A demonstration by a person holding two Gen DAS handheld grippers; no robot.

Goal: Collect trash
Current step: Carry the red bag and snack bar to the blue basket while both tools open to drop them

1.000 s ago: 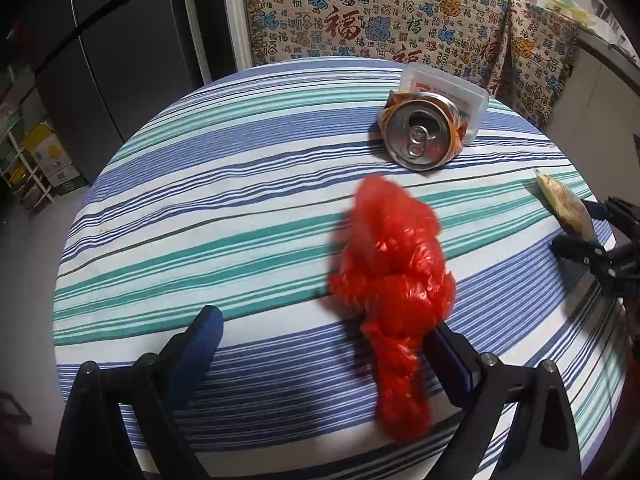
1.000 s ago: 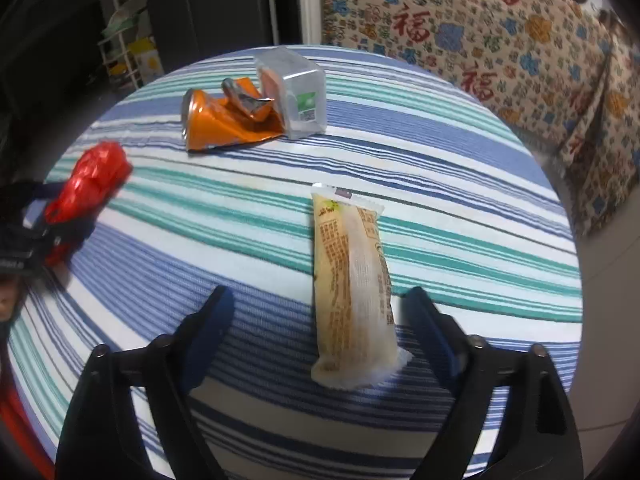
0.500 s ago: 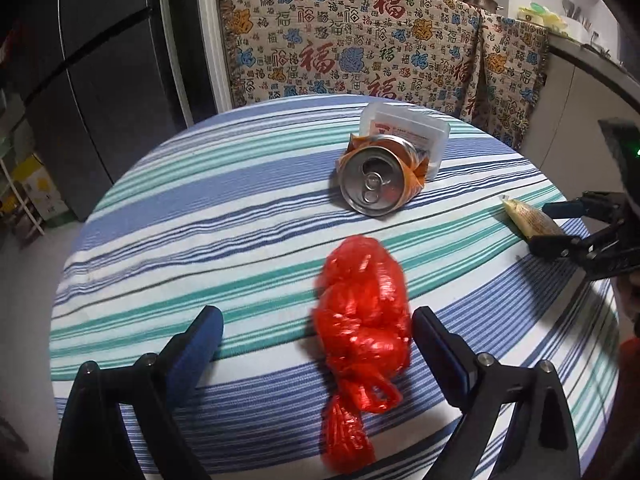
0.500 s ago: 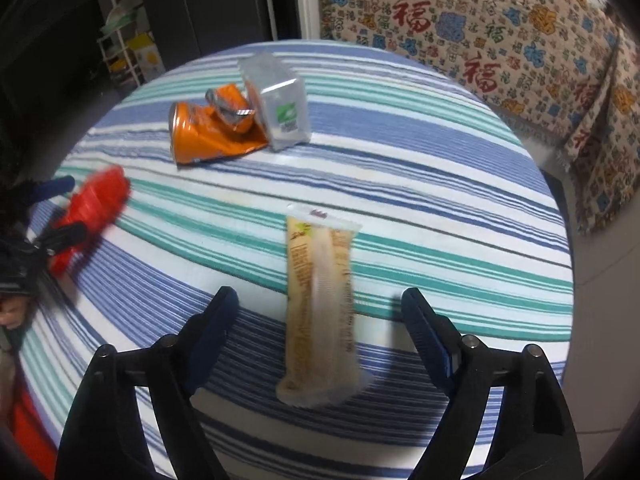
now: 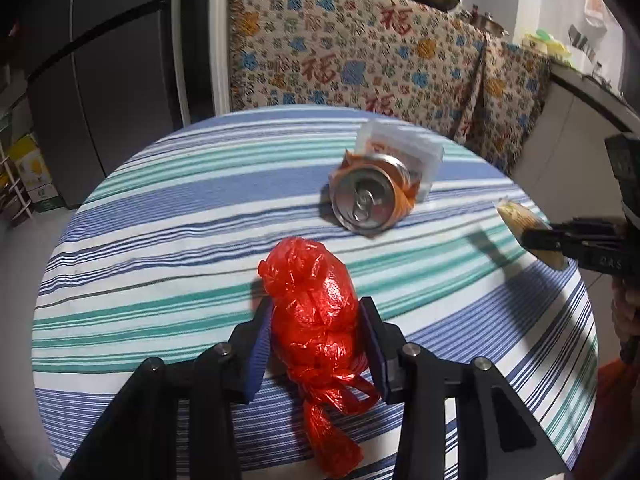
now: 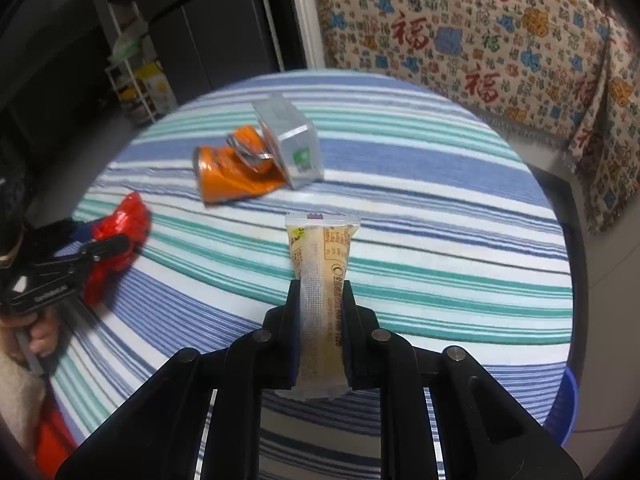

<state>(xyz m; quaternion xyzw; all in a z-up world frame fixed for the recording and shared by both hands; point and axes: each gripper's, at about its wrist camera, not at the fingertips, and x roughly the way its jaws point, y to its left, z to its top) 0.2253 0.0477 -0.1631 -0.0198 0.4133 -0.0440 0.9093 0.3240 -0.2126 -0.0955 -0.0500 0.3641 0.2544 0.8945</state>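
Striped tablecloth point(image 5: 168, 208): left hand-held gripper point(image 5: 316, 336) closing on red bag point(image 5: 316, 312); right hand-held gripper point(image 6: 322, 320) closing on wrapper point(image 6: 320, 280).

Round table point(image 5: 168, 208) under striped blue-green-white cloth. Behind: patterned fabric point(image 5: 360, 56) draped over furniture, possibly a counter. Dark grey refrigerator point(image 5: 108, 80) at left. Pale floor point(image 6: 608, 264).

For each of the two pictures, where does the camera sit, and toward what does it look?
Left wrist: sits on the left gripper, looks down across the striped table; jaws closing on the red bag.
Right wrist: sits on the right gripper, looks down over the same table; jaws closing on the yellow wrapper; a hand shows at left.
Shared: crushed can, clear box, both held items, each other's gripper.
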